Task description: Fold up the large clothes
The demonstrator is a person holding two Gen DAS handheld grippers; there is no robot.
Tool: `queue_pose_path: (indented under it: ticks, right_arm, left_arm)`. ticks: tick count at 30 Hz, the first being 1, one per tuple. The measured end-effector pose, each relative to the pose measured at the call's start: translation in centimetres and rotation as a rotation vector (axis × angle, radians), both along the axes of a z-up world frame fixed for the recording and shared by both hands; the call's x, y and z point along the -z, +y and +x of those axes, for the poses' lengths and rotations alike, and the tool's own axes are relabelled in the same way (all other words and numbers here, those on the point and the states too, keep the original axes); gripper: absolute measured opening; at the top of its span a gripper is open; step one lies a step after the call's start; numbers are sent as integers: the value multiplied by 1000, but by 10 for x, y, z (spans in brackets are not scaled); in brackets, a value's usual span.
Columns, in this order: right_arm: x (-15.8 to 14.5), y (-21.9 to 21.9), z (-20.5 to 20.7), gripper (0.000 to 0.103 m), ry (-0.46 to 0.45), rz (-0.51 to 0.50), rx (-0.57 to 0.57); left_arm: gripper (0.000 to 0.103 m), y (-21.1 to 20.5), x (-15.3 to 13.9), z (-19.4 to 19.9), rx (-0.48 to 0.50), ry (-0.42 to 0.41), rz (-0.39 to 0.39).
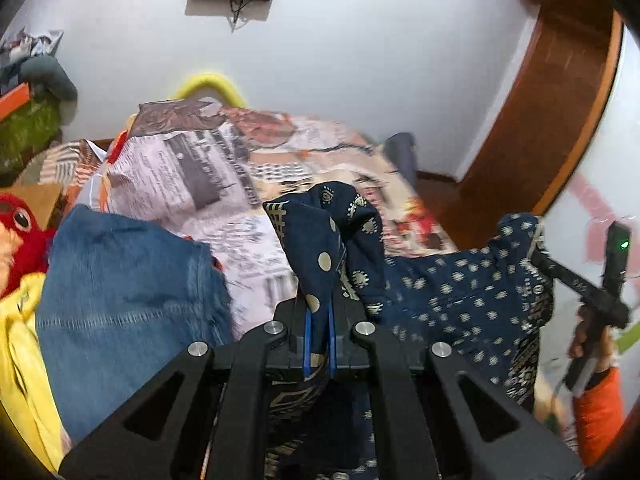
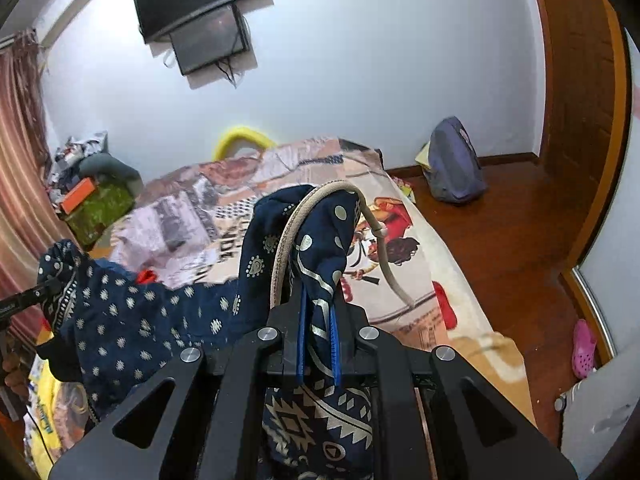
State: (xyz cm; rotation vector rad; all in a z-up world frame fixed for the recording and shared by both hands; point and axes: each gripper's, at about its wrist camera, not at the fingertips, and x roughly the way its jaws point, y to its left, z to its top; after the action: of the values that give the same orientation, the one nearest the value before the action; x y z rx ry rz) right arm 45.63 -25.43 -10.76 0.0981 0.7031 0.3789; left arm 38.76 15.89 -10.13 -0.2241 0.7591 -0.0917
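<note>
A navy garment (image 1: pixel 460 292) with cream dots and a patterned border hangs stretched between both grippers above the bed. My left gripper (image 1: pixel 319 312) is shut on one bunched corner, which stands up between the blue pads. My right gripper (image 2: pixel 318 312) is shut on the other corner (image 2: pixel 320 240), where a beige cord (image 2: pixel 384 248) loops out of the fabric. In the left wrist view the right gripper (image 1: pixel 538 246) pinches the cloth at the far right. The left gripper (image 2: pixel 52 286) shows at the left edge of the right wrist view, and the garment (image 2: pixel 132 320) sags between them.
The bed carries a printed sheet (image 1: pixel 224 184). Folded blue jeans (image 1: pixel 124 304), a yellow garment (image 1: pixel 24 368) and a red soft toy (image 1: pixel 20 224) lie at its left. A purple backpack (image 2: pixel 454 164) leans on the wall, and a pink clog (image 2: pixel 584 348) lies on the wooden floor.
</note>
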Motion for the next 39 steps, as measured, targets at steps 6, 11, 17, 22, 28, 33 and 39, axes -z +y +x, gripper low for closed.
queue_pose_path:
  ticks: [6,11,17,22,28,33,39]
  right_arm:
    - [75,21,50,9,151,-83,59]
    - [110,25,69,13,207,-218,82]
    - [102,1,60,15,290,-130,93]
    - [69,-9,28,15,277,-113,66]
    - [18,-7,-14,15,205,-125,28]
    - [-20,-4,-53,15,127,-139,-10]
    - [-53,-5,-102,18,63,-132,-36]
  left_arm:
    - [5,10,74,67,-59,157,183]
    - [8,17,102,80,-50,215,234]
    - [10,18,92,71,-72,225,186]
    - [10,5,69,45,-36,219,209]
    - [12,-7,32,2,22,181,185]
    - [20,-15,-5,-44,48,115,204]
    - [39,-13,-30,-97,57,62,205]
